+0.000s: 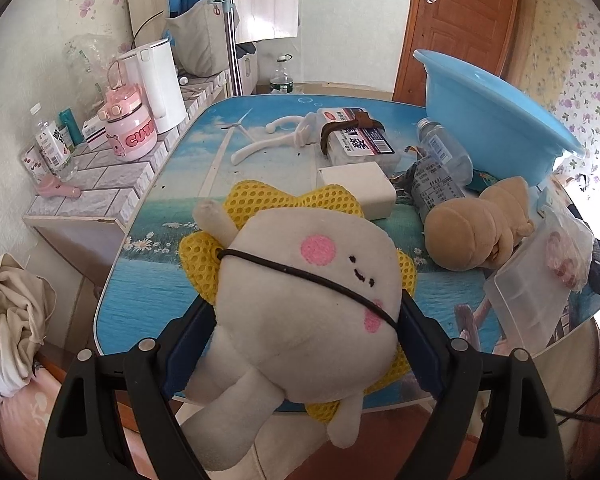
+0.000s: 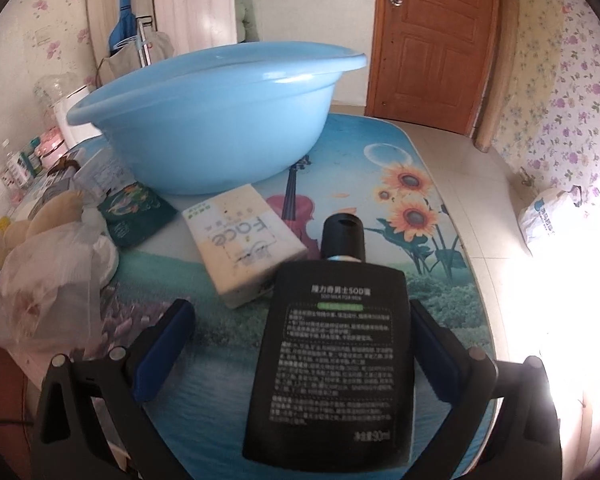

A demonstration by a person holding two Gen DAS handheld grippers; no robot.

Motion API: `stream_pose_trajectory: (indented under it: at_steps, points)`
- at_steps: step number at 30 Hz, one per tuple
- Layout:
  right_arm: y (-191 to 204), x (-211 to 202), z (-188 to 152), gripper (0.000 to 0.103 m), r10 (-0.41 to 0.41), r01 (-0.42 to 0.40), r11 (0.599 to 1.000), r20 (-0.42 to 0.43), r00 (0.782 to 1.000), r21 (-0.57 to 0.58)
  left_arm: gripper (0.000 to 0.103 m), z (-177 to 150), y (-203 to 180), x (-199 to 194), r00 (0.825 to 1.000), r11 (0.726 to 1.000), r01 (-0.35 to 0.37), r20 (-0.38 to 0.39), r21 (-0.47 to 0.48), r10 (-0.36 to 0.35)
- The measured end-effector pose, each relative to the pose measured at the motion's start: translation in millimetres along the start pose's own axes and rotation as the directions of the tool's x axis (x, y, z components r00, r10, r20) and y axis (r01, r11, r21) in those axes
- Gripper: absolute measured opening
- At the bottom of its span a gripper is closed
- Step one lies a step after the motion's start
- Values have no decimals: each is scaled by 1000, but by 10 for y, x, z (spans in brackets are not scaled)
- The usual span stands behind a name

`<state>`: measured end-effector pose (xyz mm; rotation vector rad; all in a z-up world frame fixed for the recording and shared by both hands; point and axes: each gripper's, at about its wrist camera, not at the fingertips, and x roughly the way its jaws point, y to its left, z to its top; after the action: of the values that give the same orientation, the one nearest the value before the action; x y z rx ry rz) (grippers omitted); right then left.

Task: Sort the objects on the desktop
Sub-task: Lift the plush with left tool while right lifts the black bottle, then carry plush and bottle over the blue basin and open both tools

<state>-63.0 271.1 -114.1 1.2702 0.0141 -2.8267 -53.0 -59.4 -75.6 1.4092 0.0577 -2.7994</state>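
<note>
My left gripper (image 1: 306, 310) is shut on a white plush toy (image 1: 300, 280) with pink cheeks, a yellow mesh frill and a black elastic cord across its face. Both blue pads press its sides, and its legs hang over the table's near edge. In the right wrist view a flat black lotion bottle (image 2: 332, 352) lies cap forward between the fingers of my right gripper (image 2: 300, 308). That gripper is open: the left pad stands well clear of the bottle and the right pad is close beside it. A light blue basin (image 2: 204, 120) (image 1: 496, 120) stands at the back of the printed table (image 2: 440, 280).
On the table lie a white "Face" box (image 2: 244, 240), a green packet (image 2: 136, 212), a clear bag (image 2: 48, 280), a tan plush (image 1: 476, 236), a white block (image 1: 356, 188) and a labelled clear box (image 1: 360, 136). A side counter holds a kettle (image 1: 156, 80) and a pink flask (image 1: 130, 128).
</note>
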Motion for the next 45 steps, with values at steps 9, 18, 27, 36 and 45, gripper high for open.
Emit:
stream_pose_trajectory:
  at_steps: [9,18,27,36,45]
  points:
    - [-7,17,44,103,-27,27,999,-8,1000,25,86,5,2,18,1000,1000,-2,2,-3,2]
    - [60,77,110,103,-72,71,995,12,997,71,86,-18,3,-1,1000,1000,2,0,-9,-2]
    - [30,-53,-10,98,-34,35,999,-25,999,32,73,-17,-32,-44,1000,999,20,8,29,-20]
    - [-30,-179,-28,61,-29,31,998,-32,999,45,70,110,-70,-249,998,999,36,60,19,-37]
    - [-35,-576,253,61,-48,44,998,73,996,53,70,601,-370,-626,977,992,122,169,42,-128]
